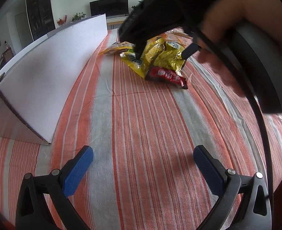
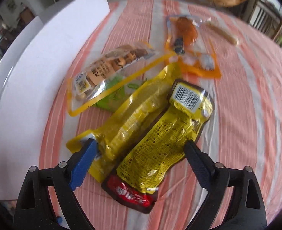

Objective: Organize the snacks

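**Tongs over the snack heap, nothing gripped**

Our right tongs [image 2: 139, 161] stand spread wide above the yellow packet [image 2: 160, 134]; our left tongs [image 1: 143, 170] hang apart over bare striped cloth [image 1: 141, 115], well short of the pile.

- Location: snacks heaped mid-cloth, near the white cardboard box [image 1: 50, 72].
- Risk, as we judge it: the packets overlap, so closing may pinch the second yellow packet [image 2: 121, 118] or the red-ended pouch [image 2: 133, 195] too; slick foil may slip.
- Writing: barcode [image 2: 188, 95] and white script on red, unreadable.
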Tool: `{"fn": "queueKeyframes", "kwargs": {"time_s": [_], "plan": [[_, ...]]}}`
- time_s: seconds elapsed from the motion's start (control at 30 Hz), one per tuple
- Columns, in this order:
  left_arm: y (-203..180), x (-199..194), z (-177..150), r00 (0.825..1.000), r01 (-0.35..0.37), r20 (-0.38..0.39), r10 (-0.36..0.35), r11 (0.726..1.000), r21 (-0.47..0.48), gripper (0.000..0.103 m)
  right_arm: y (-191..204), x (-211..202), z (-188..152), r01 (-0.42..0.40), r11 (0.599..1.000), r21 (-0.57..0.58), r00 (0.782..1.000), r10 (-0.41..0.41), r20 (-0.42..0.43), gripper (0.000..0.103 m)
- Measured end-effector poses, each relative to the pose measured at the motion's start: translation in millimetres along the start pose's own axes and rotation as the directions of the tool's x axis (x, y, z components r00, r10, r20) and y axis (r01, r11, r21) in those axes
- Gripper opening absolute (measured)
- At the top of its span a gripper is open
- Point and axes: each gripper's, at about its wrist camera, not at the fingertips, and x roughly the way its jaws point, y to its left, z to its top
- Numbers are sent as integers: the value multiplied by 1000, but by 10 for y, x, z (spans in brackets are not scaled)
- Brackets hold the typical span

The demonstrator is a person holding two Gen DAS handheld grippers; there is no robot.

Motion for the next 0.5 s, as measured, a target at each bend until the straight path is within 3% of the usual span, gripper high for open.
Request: {"fn": "queueKeyframes", "kwargs": {"time_s": [0.07,0.13,0.17,0.2,0.33,0.5], "plan": [[-1,0,3,1000,-1,-3,1,1000,-2,103,-109,-46,-89,-25,1000,5,1000,25,18,86],[-3,2,4,1000,-2,-2,2,1000,-4,103,-298,-112,-225,-91,995,31,996,90,28,67],[-4,2,4,1000,-3,0,3,1000,-4,103,-372,-144,-279,-119,992,37,993,119,25,53],[-4,1,2,1000,-3,2,3,1000,-5,103,-432,-167,-330,-118,993,29,993,118,8,50],[-6,-1,-10,1000,-4,10,4,1000,-6,103,-680,-332,-649,-37,995,-95,999,41,33,49],[-2,-18,-37,1000,-6,16,6,1000,-9,103,-1132,-539,-930,3,999,-48,996,2,86,48]]}}
